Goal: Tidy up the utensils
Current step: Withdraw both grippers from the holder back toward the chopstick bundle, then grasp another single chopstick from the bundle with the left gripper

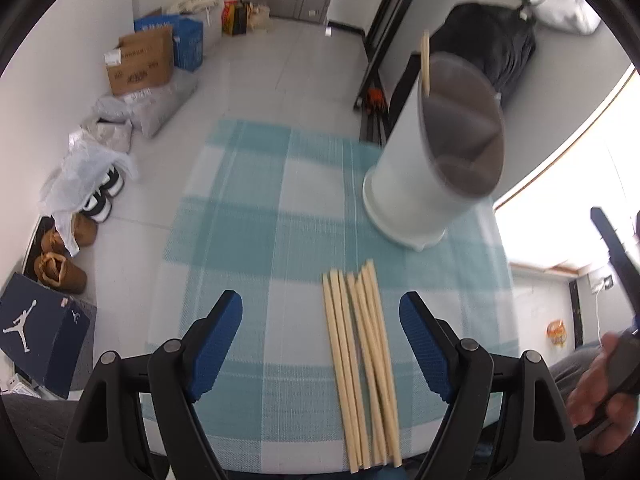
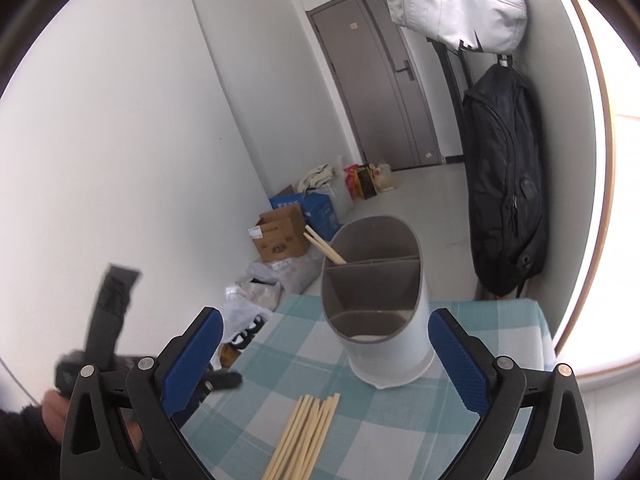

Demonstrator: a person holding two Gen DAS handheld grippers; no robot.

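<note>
Left claw (image 1: 320, 328) tilts steeply down over the checked cloth (image 1: 248, 216), jaws apart and empty, with the chopsticks (image 1: 360, 364) lying loose between its pads, untouched. Right claw (image 2: 324, 356) points shallowly downward at the holder (image 2: 384, 320), jaws spread wide, gripping nothing. Two chopsticks (image 2: 324, 246) lean in the holder's far compartment. A hand (image 1: 600, 392) grips the right tool's handle.
</note>
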